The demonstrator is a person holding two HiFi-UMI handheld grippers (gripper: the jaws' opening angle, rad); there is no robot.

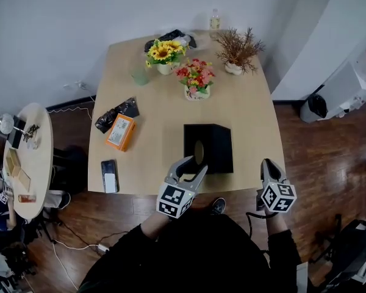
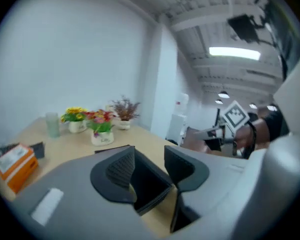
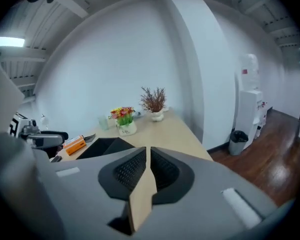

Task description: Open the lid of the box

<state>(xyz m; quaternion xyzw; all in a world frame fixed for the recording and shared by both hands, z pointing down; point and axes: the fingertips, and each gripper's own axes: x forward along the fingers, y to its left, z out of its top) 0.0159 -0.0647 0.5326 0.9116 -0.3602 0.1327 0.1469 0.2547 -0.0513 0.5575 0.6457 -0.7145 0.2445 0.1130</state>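
A black box point(image 1: 208, 146) with an oval hole in its lid stands near the front edge of the wooden table point(image 1: 250, 115). My left gripper point(image 1: 193, 165) hovers at the box's front left corner, jaws apart and pointing at it. In the left gripper view the box point(image 2: 150, 186) shows through the gap between the pads point(image 2: 121, 168), untouched. My right gripper point(image 1: 269, 163) is off to the right, over the table's front right edge and clear of the box. Its pads point(image 3: 132, 170) are closed together with nothing between them, and the box point(image 3: 101, 146) lies to their left.
Left of the box lie an orange packet point(image 1: 121, 132), a black pouch point(image 1: 117, 113) and a phone point(image 1: 110, 176). Behind it stand two flower pots point(image 1: 196, 78), a dried plant point(image 1: 238, 52), a cup point(image 1: 140, 76) and a bottle point(image 1: 215, 22). A round side table point(image 1: 39, 157) stands far left.
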